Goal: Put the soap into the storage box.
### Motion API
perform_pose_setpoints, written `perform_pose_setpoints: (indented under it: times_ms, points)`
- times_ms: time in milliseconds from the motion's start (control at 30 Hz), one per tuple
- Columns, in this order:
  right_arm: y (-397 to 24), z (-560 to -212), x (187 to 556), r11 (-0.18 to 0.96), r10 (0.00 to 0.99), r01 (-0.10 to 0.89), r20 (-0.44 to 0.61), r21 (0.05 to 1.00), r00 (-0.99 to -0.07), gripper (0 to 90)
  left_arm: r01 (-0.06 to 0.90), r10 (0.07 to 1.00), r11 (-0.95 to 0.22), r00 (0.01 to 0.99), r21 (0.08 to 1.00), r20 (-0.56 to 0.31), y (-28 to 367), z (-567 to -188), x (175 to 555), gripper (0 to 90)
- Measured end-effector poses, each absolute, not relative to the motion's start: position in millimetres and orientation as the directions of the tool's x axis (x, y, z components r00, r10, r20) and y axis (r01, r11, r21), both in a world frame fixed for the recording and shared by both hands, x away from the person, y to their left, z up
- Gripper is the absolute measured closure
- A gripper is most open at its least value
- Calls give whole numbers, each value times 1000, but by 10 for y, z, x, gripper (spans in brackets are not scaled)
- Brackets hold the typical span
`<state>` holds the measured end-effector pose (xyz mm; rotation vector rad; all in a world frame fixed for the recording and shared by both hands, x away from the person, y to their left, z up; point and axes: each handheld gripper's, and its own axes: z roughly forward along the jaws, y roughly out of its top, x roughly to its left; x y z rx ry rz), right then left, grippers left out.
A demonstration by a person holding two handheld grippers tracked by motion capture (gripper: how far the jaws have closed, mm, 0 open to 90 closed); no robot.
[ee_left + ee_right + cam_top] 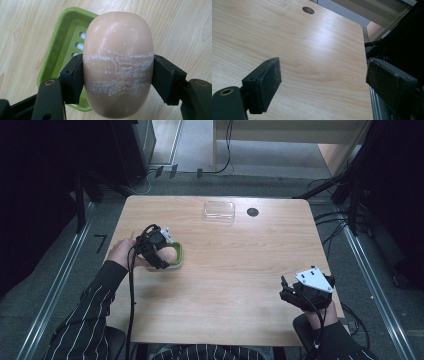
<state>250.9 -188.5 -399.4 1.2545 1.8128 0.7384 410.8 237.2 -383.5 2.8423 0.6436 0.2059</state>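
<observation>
- Left gripper (117, 75): fingers (72, 80) clamped on the flanks of one peach-coloured soap bar (118, 62); both pads press its sides, the bar stands end-up between them. White scuff lines cross the bar at pad level.
- Soap hangs just above a green soap dish (56, 50), partly over its right half; drain slots show in the dish floor. Whether the bar touches the dish I cannot tell.
- High view: left gripper (167, 251) sits over the dish (179, 254) at the desk's left side.
- Right gripper (323, 82): fingers spread wide, nothing between them, idle over bare desk (312, 50) near the right edge.
- Step in hand, as I judge it: seating the soap in the dish. Centre the bar over the slotted floor, lower it level, let go only once it rests; a slick bar may skid.
- Count: one soap bar, one green dish, one clear plastic lid (219, 211) at the far edge, one cable hole (252, 212), two grippers.
</observation>
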Motion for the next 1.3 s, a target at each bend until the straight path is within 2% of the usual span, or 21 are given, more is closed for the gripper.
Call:
perform_pose_setpoints:
  times_ms: [500,1300]
  points:
    - [-1882,-3993,2511,343,939,476,-282,810,-196,138,385,421,-885,903,263,92,2482,-3827,4229,335]
    - [-1877,-3994,2513,345,938,475,-284,809,-197,138,351,385,-908,914,231,125,2520,-4042,4429,335]
